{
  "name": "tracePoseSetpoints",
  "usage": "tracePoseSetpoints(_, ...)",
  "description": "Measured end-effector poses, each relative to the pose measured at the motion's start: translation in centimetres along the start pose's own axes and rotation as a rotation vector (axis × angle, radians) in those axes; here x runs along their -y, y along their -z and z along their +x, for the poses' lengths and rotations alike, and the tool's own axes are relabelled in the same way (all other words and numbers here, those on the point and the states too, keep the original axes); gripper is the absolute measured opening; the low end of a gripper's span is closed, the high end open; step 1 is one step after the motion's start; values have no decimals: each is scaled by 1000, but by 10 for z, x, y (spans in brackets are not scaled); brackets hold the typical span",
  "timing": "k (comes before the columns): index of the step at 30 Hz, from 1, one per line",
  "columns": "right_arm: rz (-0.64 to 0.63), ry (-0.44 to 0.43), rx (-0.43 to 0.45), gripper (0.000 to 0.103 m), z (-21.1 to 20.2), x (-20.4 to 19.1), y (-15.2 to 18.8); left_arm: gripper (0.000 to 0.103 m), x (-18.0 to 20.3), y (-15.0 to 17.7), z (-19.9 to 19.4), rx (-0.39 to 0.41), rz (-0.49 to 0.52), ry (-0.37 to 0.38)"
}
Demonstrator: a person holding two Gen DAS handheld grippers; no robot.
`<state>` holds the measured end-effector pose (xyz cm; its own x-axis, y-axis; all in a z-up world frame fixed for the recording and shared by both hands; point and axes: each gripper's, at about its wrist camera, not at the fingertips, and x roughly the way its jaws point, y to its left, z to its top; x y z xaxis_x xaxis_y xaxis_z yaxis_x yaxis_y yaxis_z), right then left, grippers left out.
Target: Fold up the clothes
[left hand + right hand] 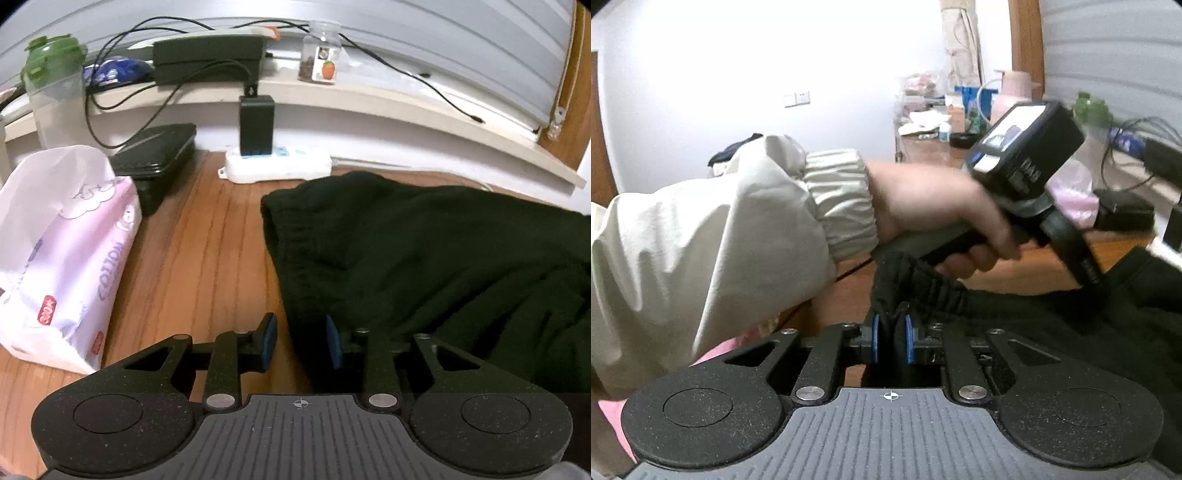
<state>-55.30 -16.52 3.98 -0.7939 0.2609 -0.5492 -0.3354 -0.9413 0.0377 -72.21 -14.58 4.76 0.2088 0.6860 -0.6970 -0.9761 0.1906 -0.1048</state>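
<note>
A dark, almost black garment lies on the wooden table, its ribbed hem towards the left. My left gripper stands open at the garment's near left edge. Its right pad is over the cloth and its left pad is over bare wood, clear of the cloth. In the right wrist view my right gripper is shut on a bunched fold of the garment, lifted a little off the table. A hand in a cream sleeve holds the other gripper's handle just beyond that fold.
A pink tissue pack sits at the left and a black case behind it. A white power strip with a black charger lies at the back. On the ledge above stand a green-lidded bottle, a jar and cables.
</note>
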Motion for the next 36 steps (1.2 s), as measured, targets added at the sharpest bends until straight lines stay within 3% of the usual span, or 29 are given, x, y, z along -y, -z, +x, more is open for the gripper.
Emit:
tracePoseSetpoints(4, -63, 96, -6, 13, -16, 25, -10, 32, -11, -4, -19, 61, -50, -37)
tracePoseSetpoints(13, -294, 482, -113, 12, -33, 142, -58, 31, -21, -17, -53, 209, -130, -77)
tracePoseSetpoints(15, -368, 495, -131, 12, -28, 158, -64, 31, -17, -18, -55, 238, -134, -68)
tracePoseSetpoints(17, -442, 450, -153, 12, -11, 169, -66, 31, -13, -18, -53, 247, -146, -53)
tracePoseSetpoints(24, -503, 375, -165, 12, 48, 197, -33, 42, 4, -11, -41, 247, -142, -20)
tracePoseSetpoints(27, -445, 400, -131, 20, 60, 212, -29, 42, 7, -7, -37, 246, -160, 15)
tracePoseSetpoints(29, -382, 424, -122, 40, 56, 220, -28, 50, 10, -5, -30, 233, -154, 13)
tracePoseSetpoints(36, -156, 396, -76, 41, -10, 239, -29, 41, 19, 3, -8, 177, -114, -30)
